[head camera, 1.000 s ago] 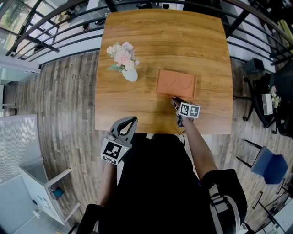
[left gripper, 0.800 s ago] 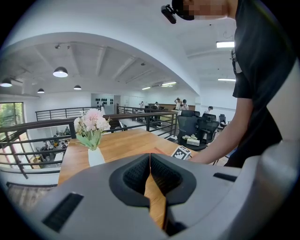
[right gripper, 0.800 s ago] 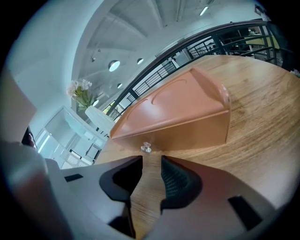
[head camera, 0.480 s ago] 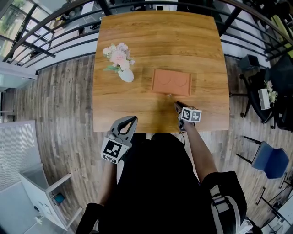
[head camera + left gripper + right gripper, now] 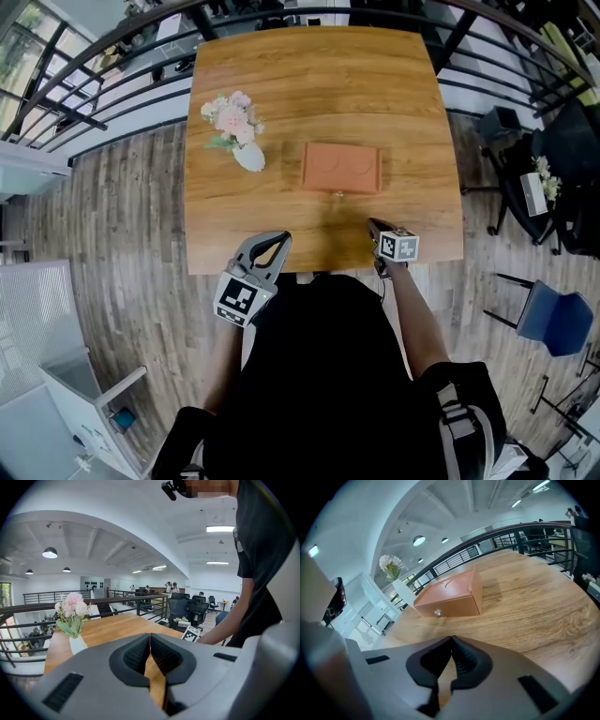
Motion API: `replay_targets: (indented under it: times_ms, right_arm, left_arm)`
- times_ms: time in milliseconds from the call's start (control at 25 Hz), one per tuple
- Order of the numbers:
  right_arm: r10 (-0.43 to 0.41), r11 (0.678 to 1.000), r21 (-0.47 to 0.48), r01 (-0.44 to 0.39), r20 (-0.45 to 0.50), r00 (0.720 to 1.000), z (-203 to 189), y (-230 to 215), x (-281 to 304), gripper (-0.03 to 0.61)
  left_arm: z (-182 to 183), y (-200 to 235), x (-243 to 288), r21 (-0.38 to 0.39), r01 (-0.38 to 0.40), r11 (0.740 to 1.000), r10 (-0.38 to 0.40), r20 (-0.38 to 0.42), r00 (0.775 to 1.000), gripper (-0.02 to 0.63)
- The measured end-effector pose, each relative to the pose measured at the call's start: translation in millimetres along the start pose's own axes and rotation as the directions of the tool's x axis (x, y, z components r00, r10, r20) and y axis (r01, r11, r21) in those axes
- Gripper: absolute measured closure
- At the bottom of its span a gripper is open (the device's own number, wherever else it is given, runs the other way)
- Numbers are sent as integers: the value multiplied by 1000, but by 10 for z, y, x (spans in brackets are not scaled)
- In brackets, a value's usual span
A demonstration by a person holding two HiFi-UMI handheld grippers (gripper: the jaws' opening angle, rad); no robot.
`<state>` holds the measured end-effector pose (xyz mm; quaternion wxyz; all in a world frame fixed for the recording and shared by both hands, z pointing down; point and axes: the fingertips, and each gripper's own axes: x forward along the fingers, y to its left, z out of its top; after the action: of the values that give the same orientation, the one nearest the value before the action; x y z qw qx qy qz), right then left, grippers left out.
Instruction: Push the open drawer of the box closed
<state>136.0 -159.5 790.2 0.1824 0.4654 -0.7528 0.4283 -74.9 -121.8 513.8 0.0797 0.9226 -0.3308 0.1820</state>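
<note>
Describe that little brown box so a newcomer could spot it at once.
Start at the big wooden table in front of the person. Near its middle lies a flat reddish-brown box, on the person's right of a white vase of pink flowers. It is the only boxy thing there, with a small shiny knob on the side facing the person.
</note>
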Motion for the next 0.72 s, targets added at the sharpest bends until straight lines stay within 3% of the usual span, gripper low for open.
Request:
replay_targets:
  times_ms: [200,480,600,720]
  right_arm:
    - [10,998,-60,-8,39,999,71,-2,-227,563]
    - [64,973,-225,-44,85,994,351,365,-558,563]
    - [91,934,-354,-52,94,991,469,559,-708,563]
    - [110,865,-497,-61,71,991,476,762,-790,563]
  left_arm:
    - [37,-108,85,14,30,999,-30,1,1000,591]
    - [32,-170,151,29,62,998,-62,-3,998,591]
    - [42,-206,186,33,76,997,-75,-4,997,591]
    - [56,-248,231,39,92,995,-92,-4,996,591]
